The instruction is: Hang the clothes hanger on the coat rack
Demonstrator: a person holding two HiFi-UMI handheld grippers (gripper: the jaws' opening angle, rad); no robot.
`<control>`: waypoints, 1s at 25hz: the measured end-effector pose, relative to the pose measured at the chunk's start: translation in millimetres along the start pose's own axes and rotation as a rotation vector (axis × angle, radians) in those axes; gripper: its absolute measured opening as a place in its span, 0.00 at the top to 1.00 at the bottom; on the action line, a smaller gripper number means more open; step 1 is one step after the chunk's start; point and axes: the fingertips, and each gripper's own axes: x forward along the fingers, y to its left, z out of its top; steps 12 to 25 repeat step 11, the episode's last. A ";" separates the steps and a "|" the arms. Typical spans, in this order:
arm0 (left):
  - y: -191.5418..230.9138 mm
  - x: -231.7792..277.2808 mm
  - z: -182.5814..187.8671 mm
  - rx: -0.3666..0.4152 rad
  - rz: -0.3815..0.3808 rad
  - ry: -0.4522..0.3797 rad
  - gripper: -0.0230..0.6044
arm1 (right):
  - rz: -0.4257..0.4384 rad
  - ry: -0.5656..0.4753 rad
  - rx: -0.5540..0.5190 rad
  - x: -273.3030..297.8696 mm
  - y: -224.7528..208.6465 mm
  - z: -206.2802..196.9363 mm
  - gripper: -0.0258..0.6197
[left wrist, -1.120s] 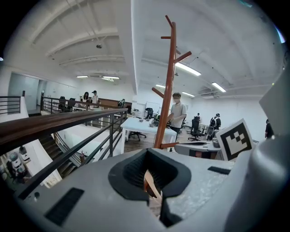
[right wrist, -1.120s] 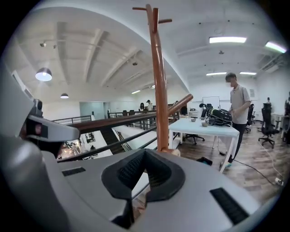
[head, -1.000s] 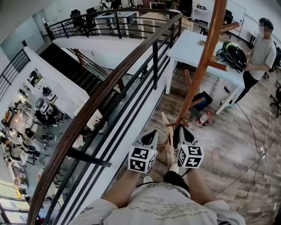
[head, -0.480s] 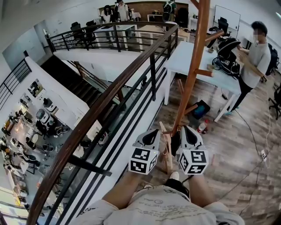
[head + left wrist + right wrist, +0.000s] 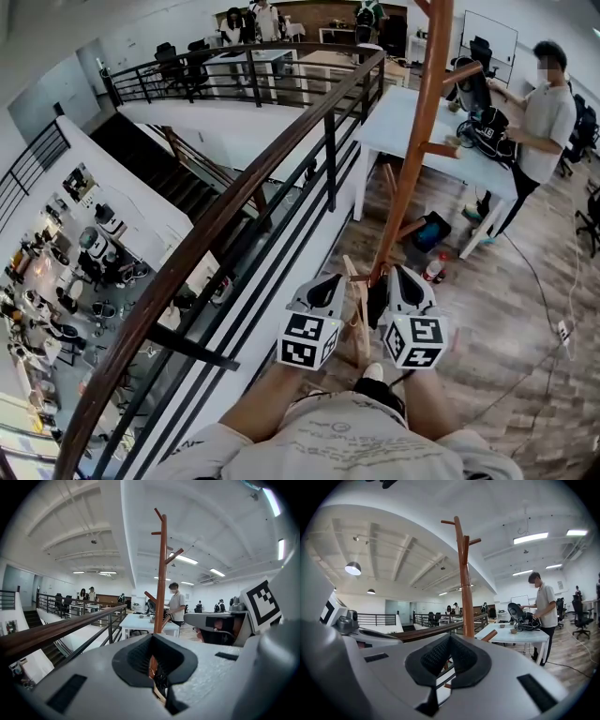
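The coat rack point(image 5: 419, 150) is a tall brown wooden pole with angled pegs, standing just beyond my grippers; it also rises in the left gripper view point(image 5: 161, 573) and the right gripper view point(image 5: 464, 583). A pale wooden clothes hanger point(image 5: 356, 305) stands upright between the two grippers. My left gripper point(image 5: 326, 283) is shut, with a strip of the hanger's wood point(image 5: 158, 694) caught in its narrow gap. My right gripper point(image 5: 388, 279) is shut beside the hanger; whether it pinches any part of it is hidden.
A dark metal railing with a wooden handrail point(image 5: 234, 202) runs diagonally on the left, above a stairwell and a lower floor. A white table point(image 5: 412, 117) stands behind the rack, with a person point(image 5: 544, 117) at a black bag. A bottle point(image 5: 433, 270) stands on the wood floor.
Both grippers and the hanger have risen a little towards the rack's pole. The person at the table has shifted the black bag.
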 end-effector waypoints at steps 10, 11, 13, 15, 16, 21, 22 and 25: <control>6.4 0.0 -3.3 -0.006 0.009 -0.017 0.96 | -0.001 -0.003 -0.019 1.6 1.0 -0.1 0.96; 6.6 0.1 -3.1 -0.006 0.009 -0.016 0.96 | -0.003 -0.002 -0.018 2.2 0.8 0.4 0.96; 6.6 0.1 -3.1 -0.006 0.009 -0.016 0.96 | -0.003 -0.002 -0.018 2.2 0.8 0.4 0.96; 6.6 0.1 -3.1 -0.006 0.009 -0.016 0.96 | -0.003 -0.002 -0.018 2.2 0.8 0.4 0.96; 6.6 0.1 -3.1 -0.006 0.009 -0.016 0.96 | -0.003 -0.002 -0.018 2.2 0.8 0.4 0.96; 6.6 0.1 -3.1 -0.006 0.009 -0.016 0.96 | -0.003 -0.002 -0.018 2.2 0.8 0.4 0.96; 6.6 0.1 -3.1 -0.006 0.009 -0.016 0.96 | -0.003 -0.002 -0.018 2.2 0.8 0.4 0.96; 6.6 0.1 -3.1 -0.006 0.009 -0.016 0.96 | -0.003 -0.002 -0.018 2.2 0.8 0.4 0.96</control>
